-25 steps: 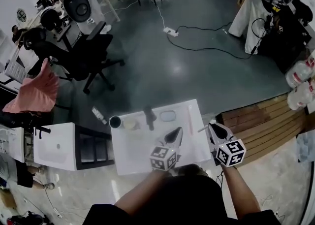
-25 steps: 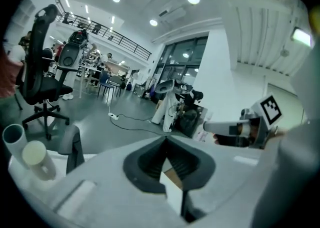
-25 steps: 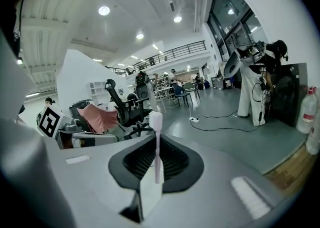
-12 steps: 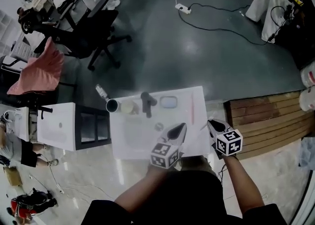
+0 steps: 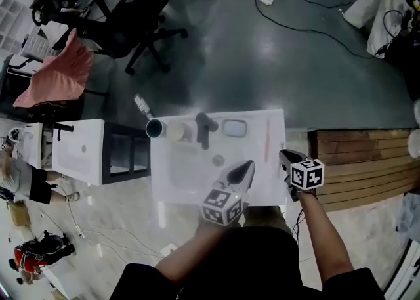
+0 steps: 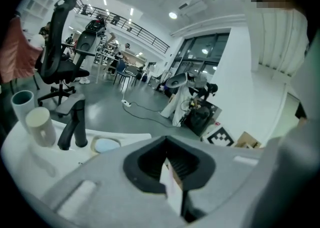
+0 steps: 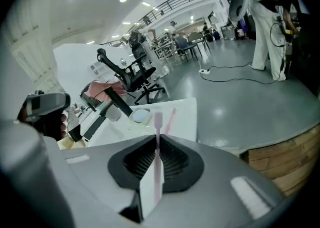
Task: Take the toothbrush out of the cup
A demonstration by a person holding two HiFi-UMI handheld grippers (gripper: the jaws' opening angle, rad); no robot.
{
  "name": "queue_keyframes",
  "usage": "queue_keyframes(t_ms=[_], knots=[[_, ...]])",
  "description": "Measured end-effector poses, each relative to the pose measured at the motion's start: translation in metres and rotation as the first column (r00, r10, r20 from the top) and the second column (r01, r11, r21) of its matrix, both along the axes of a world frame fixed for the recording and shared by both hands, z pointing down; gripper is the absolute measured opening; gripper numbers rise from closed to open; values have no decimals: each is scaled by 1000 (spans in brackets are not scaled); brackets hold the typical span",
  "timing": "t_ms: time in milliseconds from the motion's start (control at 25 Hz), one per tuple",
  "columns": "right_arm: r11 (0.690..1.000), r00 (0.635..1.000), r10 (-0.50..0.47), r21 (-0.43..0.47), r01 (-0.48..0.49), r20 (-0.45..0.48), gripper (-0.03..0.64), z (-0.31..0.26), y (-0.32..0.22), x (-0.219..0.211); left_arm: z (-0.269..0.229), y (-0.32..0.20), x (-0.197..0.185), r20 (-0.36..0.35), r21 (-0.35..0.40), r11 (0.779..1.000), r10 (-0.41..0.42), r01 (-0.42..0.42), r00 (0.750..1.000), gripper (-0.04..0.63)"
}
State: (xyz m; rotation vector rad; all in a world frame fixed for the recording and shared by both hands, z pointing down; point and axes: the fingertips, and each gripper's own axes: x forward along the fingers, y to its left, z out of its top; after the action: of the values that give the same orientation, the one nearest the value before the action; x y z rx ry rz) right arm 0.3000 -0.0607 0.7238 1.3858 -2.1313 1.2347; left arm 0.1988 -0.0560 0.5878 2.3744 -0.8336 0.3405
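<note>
A thin pink toothbrush point(image 7: 157, 137) sticks forward from my right gripper point(image 7: 152, 182), which is shut on its handle. The jaws have just eased open slightly, with the brush still between the pads. In the head view this gripper point(image 5: 287, 157) hangs over the white sink counter's point(image 5: 190, 180) right front corner. A cream cup point(image 5: 176, 130) and a dark cup point(image 5: 155, 128) stand at the back left, beside the black faucet point(image 5: 205, 128). My left gripper point(image 5: 243, 171) is shut with nothing in it, above the counter's front. In the left gripper view the cream cup point(image 6: 41, 126) shows no brush.
A second pink toothbrush point(image 5: 267, 140) lies flat along the counter's right side, near a soap dish point(image 5: 234, 127). A white cabinet point(image 5: 79, 157) stands to the left and wooden decking point(image 5: 361, 167) to the right. Office chairs and cables lie beyond on the grey floor.
Both grippers have sunk toward the counter's near edge, the right one further, still carrying the toothbrush. The head view has tipped, so the counter sits higher in the picture.
</note>
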Motion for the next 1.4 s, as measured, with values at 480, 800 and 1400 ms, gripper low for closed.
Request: queue_keyframes(t_ms=[480,800,1400], knots=[[977,978,175,-146,-158,116,25,63,-32,0,14,-6,-10,-1,-40,999,-30,30,1000,3],[955,958,263,-170,-243,112,26,78,-40,-1,17,-17,-19,2,-46,997,-56,56,998,3],[959,962,255,-149,-239,95,86,75,-33,-10,11,-4,-27,14,-40,998,-49,50,999,3]])
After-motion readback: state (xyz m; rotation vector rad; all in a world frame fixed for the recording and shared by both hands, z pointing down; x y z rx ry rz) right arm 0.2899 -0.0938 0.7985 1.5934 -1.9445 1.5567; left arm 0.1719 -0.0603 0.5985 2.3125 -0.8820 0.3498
